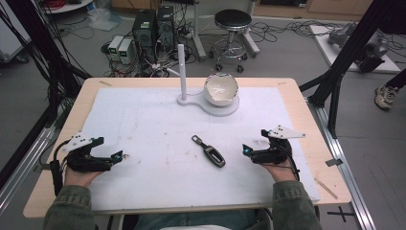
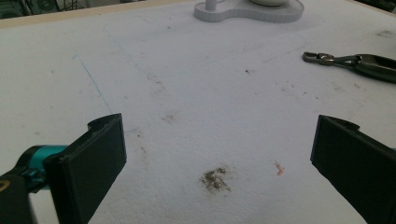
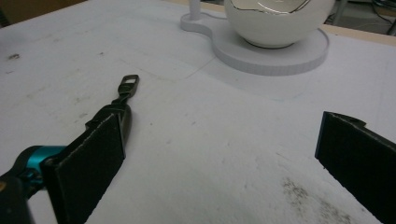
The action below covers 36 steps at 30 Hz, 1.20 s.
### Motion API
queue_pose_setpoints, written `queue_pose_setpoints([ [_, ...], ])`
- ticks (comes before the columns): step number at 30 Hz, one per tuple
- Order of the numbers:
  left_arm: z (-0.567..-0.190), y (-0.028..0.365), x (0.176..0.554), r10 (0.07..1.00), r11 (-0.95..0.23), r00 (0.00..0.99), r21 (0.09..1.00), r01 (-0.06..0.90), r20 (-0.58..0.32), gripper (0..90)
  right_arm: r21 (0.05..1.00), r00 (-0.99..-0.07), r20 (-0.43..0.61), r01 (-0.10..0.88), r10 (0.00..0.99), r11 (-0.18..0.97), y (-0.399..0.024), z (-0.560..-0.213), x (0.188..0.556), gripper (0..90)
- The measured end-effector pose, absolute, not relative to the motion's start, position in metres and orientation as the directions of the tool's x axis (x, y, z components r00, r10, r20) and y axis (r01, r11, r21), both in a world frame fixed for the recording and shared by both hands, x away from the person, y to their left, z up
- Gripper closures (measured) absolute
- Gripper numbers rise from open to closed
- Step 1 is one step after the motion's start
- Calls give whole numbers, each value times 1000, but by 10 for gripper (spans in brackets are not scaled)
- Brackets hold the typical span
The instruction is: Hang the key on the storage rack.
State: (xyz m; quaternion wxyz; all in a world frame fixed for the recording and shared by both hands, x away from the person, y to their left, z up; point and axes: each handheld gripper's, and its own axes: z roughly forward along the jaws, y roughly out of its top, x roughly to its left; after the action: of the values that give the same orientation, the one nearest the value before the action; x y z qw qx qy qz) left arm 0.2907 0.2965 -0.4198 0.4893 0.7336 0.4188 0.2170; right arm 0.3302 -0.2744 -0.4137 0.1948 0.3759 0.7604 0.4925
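Item: dark key fob (image 1: 211,152) with a metal clasp at its far end — lay flat on the white mat (image 1: 143,124), a little right of centre on the near half, set on a slant with the clasp pointing away and to the left. Nothing touched it. In the left gripper view it (image 2: 359,62) appeared at the upper right; in the right gripper view it (image 3: 122,100) ran up from behind the left jaw, clasp farthest.

Right tool (image 1: 252,152): near the mat's right edge, just to the right of the fob, jaws spread wide and holding nothing, resting low over the mat.

Left tool (image 1: 115,157): near the mat's left edge, well apart from the fob, jaws likewise spread and holding nothing.

White stand (image 1: 210,104): at the far centre of the mat — a flat base with an upright post (image 1: 182,69) on its left part and a round white bowl (image 1: 220,89) on its right part.

Mat: stained and scuffed, covering most of the wooden table (image 1: 311,139).

Floor beyond the table: a black stool (image 1: 232,28), computer towers (image 1: 153,28) and loose cables.
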Motion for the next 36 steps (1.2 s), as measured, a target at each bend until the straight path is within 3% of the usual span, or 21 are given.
queue_pose_setpoints([
  [36,-420,297,291,824,-174,559,898,405,-92,39,808,-727,60,438,685,395,-208,-399,363,5],
])
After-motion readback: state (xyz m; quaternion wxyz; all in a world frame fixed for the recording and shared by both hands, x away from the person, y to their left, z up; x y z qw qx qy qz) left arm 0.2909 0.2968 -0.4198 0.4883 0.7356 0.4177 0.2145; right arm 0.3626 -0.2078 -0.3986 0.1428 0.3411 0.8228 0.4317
